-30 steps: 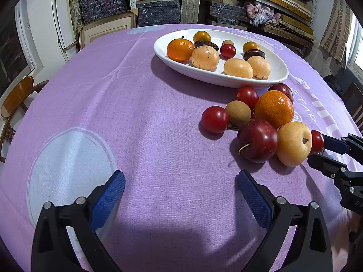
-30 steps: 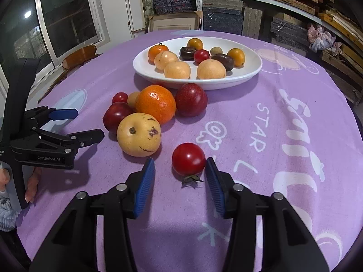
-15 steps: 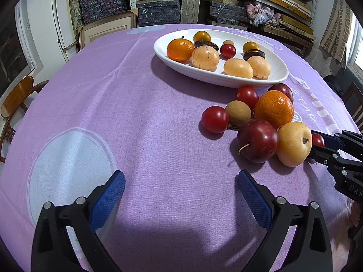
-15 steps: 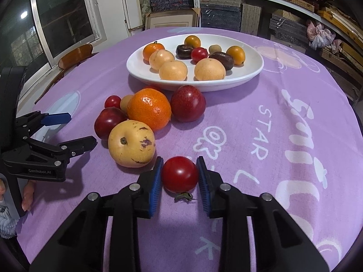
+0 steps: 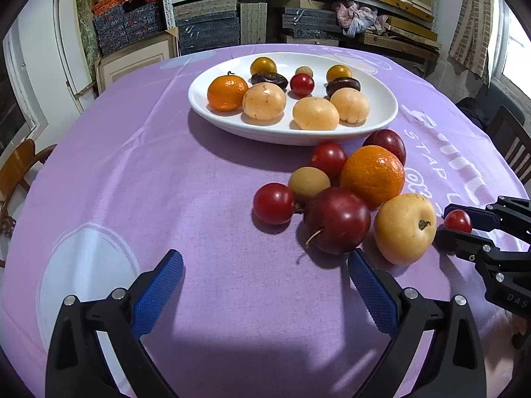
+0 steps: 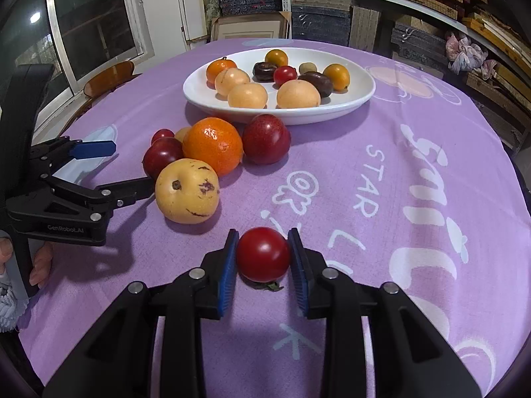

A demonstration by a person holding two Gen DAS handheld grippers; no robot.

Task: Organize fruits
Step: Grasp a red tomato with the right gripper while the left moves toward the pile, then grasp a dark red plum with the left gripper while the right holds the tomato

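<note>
My right gripper is shut on a red cherry tomato, low over the purple tablecloth; the tomato also shows in the left wrist view. My left gripper is open and empty, just short of a heap of loose fruit: a yellow apple, a dark red plum, an orange and small tomatoes. A white oval plate further back holds several fruits.
Shelves stacked with boxes stand behind the table. A wooden chair is at the left edge and another chair at the right. White print marks the cloth.
My right gripper has closed from open around the cherry tomato and now grips it. The left gripper has stayed still.
</note>
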